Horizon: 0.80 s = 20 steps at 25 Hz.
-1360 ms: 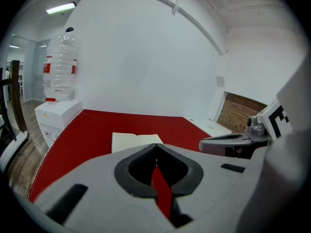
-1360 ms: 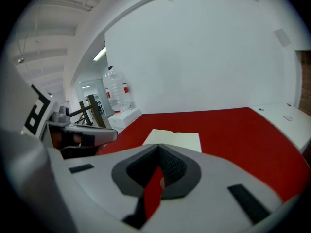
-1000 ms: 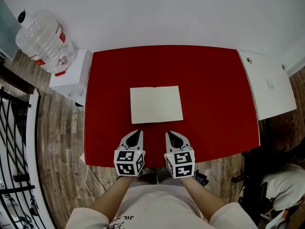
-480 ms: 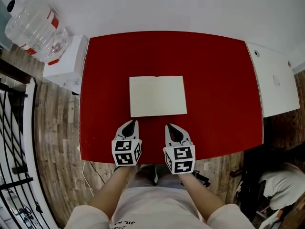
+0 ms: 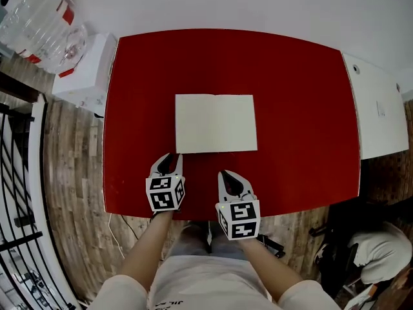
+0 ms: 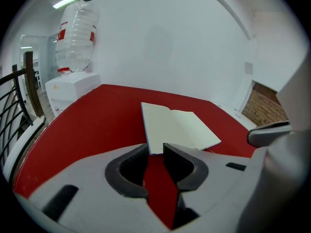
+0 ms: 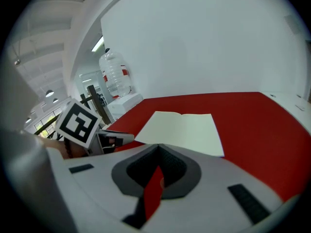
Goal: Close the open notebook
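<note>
The open notebook (image 5: 215, 123) lies flat with blank cream pages in the middle of the red table (image 5: 303, 108). My left gripper (image 5: 170, 158) hovers just short of its near left corner. Its jaws have just been opening and stand apart with nothing between them. In the left gripper view the notebook (image 6: 177, 127) lies right beyond the left gripper (image 6: 155, 148). My right gripper (image 5: 224, 173) is a little back from the near edge, its jaws shut and empty. From the right gripper view the notebook (image 7: 184, 129) lies ahead of the right gripper (image 7: 158, 149).
A water bottle (image 5: 39, 21) stands on a white dispenser (image 5: 84, 70) off the table's far left corner. A white cabinet (image 5: 377, 108) adjoins the right side. A black railing (image 5: 19, 205) runs along the left, and a person (image 5: 381, 254) sits at the lower right.
Both grippers have come down and forward toward the notebook's near edge, the left one further. The left jaws have gone from shut to open.
</note>
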### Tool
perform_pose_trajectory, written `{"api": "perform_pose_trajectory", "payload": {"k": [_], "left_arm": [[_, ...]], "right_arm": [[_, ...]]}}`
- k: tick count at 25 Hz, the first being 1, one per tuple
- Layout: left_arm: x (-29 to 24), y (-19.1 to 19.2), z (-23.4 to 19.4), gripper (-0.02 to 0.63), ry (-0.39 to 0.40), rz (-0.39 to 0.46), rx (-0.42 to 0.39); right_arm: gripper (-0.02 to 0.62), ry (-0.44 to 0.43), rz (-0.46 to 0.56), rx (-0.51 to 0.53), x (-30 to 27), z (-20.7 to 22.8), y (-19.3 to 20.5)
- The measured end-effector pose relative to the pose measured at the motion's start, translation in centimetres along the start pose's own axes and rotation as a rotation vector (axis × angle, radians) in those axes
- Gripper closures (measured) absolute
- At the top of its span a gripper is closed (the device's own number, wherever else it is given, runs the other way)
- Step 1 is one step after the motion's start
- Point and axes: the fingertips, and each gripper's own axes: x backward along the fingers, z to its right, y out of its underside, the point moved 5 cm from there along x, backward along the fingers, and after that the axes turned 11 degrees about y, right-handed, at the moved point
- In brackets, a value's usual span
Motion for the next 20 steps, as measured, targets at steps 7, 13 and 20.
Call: {"api": "perform_pose_trajectory", "payload": {"k": [7,13,20], "left_arm": [[-1.8,0.8,-1.3,0.503,0.031,-0.022,0.127],[-2.8,1.0,-1.8,0.503,0.036,-0.028,0.179],[-2.5,0.8,-2.2,0.583,0.018,-0.022,0.18]], "right_arm": [[0.591,-0.006,-0.019,0.006,-0.7,0.0,0.4],[0.591,-0.003,-0.026,0.006,-1.1,0.6,0.7],[0.592,-0.006,-0.03,0.006,-1.5,0.8,0.7]]}}
